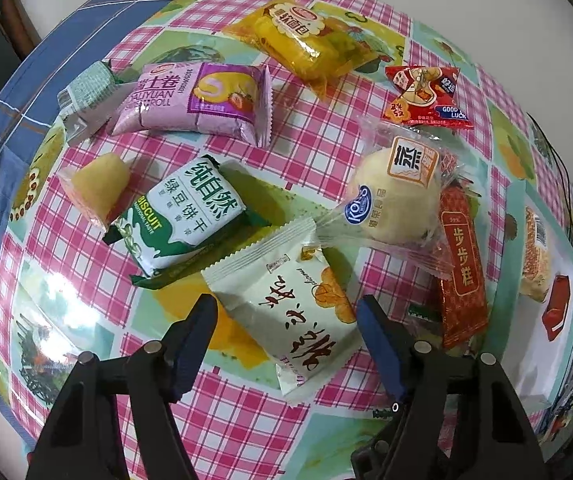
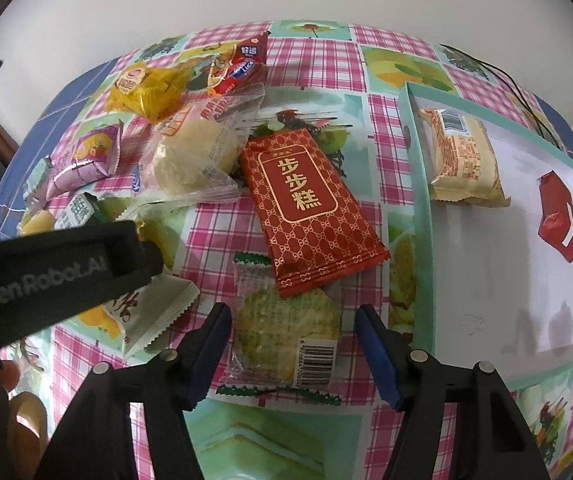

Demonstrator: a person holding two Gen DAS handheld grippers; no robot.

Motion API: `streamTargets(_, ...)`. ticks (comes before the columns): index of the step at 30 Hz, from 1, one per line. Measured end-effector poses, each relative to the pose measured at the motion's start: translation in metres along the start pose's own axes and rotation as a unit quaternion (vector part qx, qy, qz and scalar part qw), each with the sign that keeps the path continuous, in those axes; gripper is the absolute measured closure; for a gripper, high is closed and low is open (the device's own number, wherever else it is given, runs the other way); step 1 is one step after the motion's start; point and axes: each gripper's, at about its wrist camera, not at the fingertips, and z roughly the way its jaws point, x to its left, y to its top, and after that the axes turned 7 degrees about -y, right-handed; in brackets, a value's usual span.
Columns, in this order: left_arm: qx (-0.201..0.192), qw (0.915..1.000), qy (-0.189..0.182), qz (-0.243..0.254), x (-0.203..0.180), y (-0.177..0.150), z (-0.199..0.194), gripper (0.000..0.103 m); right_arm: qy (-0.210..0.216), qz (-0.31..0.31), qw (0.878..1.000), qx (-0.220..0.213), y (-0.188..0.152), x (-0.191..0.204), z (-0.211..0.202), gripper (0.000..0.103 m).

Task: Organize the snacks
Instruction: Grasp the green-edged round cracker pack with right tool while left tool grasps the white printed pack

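Snacks lie scattered on a checked tablecloth (image 1: 246,420), with a teal-rimmed tray (image 2: 418,208) at the right side already holding a cream packet (image 2: 464,156) and a small red packet (image 2: 558,220). The left gripper (image 1: 286,344) hangs over a white packet (image 1: 286,312); its jaws stand wide, one on either side of the packet's near half, gripping nothing, and contact with the wrapper cannot be confirmed. The right gripper (image 2: 292,350) is placed the same way over a clear-wrapped green cake (image 2: 286,332), jaws wide and holding nothing. A red pouch (image 2: 310,216) overlaps the far end of that cake, and the tray sits just beside it to the right. The step in hand appears to be picking up a packet for transfer to the tray. To do it well, each gripper should probably settle low enough to catch the body of the packet rather than the crimped edge, and close square across the width. The green cake looks brittle, so a light squeeze is advised, and it should be drawn back from under the red pouch before lifting, lest the pouch be dragged along. The two grippers are close together; moving one at a time would avoid a clash.
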Motion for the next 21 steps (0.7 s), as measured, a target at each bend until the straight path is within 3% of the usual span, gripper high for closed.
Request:
streamTargets(15, 0.006, 0.9996, 0.026, 0.009, -0.009, 0.0, 0.019, 0.036, -0.009, -0.014, 1.0, 0.001, -0.002, 0.002, 0.007, 0.038)
streamTargets(21, 0.002, 0.9998, 0.021, 0.005, -0.005, -0.002, 0.021, 0.042, -0.009, -0.014, 1.0, 0.002, -0.002, 0.005, 0.008, 0.049)
